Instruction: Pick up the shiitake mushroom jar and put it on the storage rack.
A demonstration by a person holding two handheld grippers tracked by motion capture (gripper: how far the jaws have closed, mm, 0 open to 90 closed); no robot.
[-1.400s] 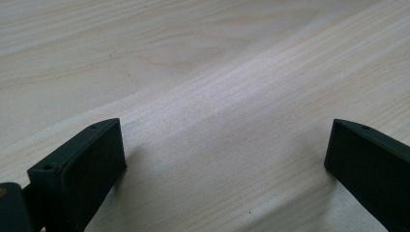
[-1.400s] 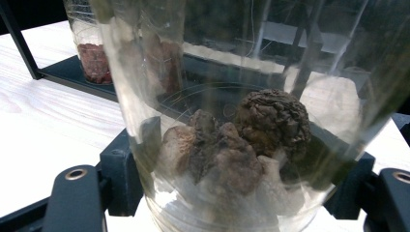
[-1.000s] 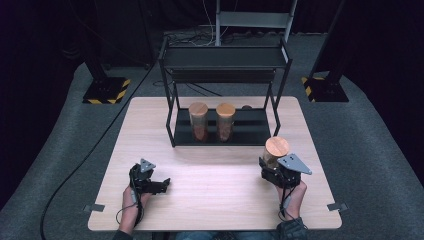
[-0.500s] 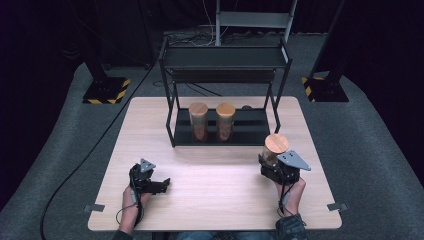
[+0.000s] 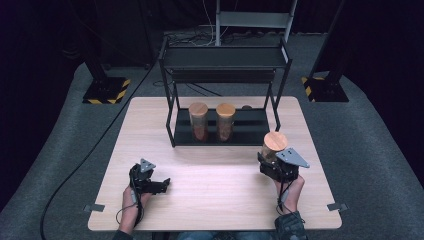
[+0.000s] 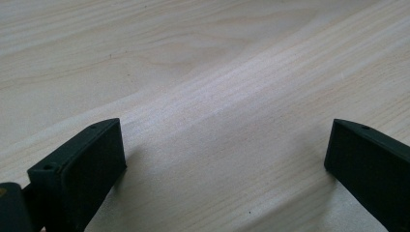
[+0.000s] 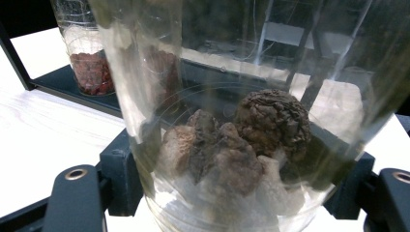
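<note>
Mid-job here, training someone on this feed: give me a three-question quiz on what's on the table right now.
1. True or false: the right gripper is shut on a glass jar with a wooden lid.
2. How many jars stand on the bottom shelf of the black rack?
3. The left gripper is: A) open with bare table between its jaws, B) holding a jar, C) resting on the rack.

Key: 1 true; 2 two, the left shelf jar and right shelf jar; 3 A.
</note>
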